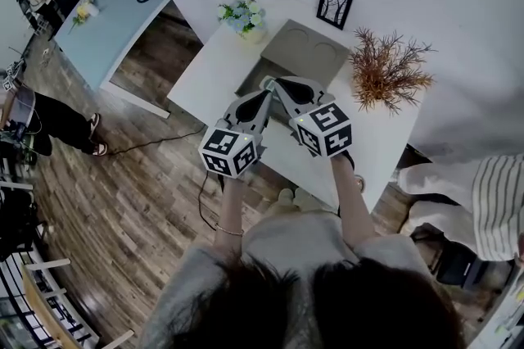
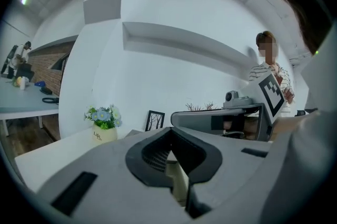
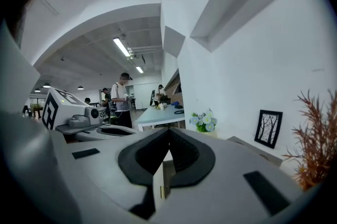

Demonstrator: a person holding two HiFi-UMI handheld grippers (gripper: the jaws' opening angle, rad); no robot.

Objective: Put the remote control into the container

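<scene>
I see no remote control in any view. The container (image 1: 301, 52), a grey-beige tray with round recesses, lies on the white table (image 1: 213, 77) in front of both grippers. In the head view my left gripper (image 1: 263, 95) and right gripper (image 1: 273, 83) hover side by side over the table's near part, tips close together at the container's near edge. The left gripper (image 2: 171, 157) is shut in its own view, with nothing between the jaws. The right gripper (image 3: 167, 159) is shut and empty too.
A small pot of blue and white flowers (image 1: 243, 16) stands at the table's far left, a black picture frame (image 1: 334, 6) leans on the wall behind the container, and a dried rust-coloured plant (image 1: 386, 73) stands at the right. Other people stand beyond, by a light blue table (image 1: 110, 24).
</scene>
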